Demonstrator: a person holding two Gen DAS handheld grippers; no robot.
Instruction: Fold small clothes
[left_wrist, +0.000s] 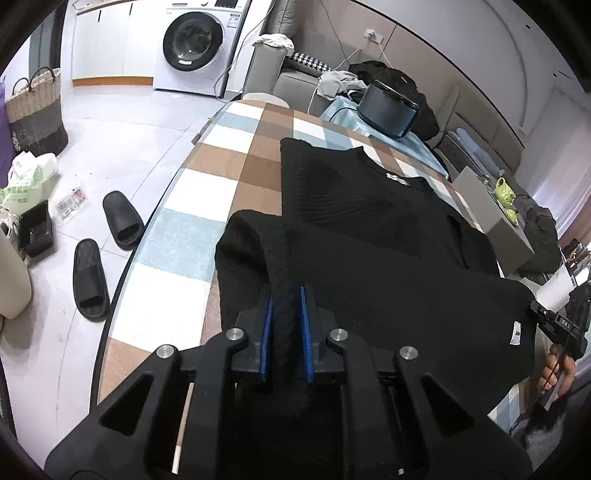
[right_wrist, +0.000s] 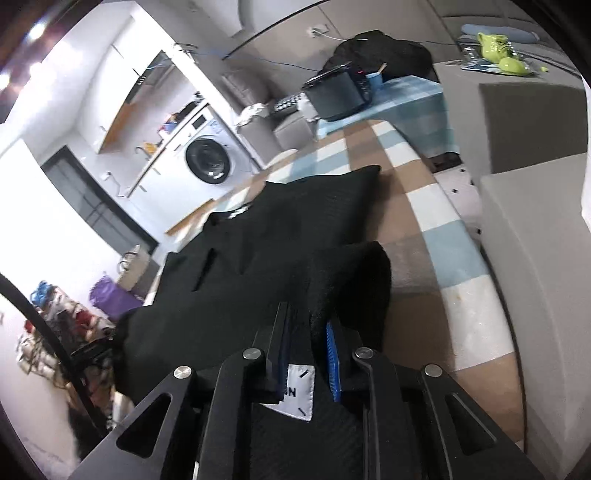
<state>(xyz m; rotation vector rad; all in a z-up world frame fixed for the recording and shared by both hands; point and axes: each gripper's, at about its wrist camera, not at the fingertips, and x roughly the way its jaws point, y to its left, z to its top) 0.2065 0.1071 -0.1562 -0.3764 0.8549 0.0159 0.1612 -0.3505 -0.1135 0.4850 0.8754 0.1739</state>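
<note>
A black knit sweater (left_wrist: 369, 229) lies spread over the checked tablecloth (left_wrist: 207, 184), neck label toward the far end. My left gripper (left_wrist: 286, 291) is shut on a raised fold of its near left edge, and black cloth fills the gap between the blue pads. In the right wrist view the sweater (right_wrist: 295, 229) runs away from me. My right gripper (right_wrist: 308, 317) is shut on its near edge, beside a white sewn label (right_wrist: 297, 391). A lifted flap of cloth hides the right pad's tip. A person's hand (left_wrist: 557, 369) holds the right gripper at the sweater's right corner.
A black box (left_wrist: 388, 107) sits on blue cloth at the table's far end. Green crockery (left_wrist: 502, 186) stands on a grey block to the right. On the floor at left are two black slippers (left_wrist: 122, 218), a woven basket (left_wrist: 37, 107) and a washing machine (left_wrist: 194, 40).
</note>
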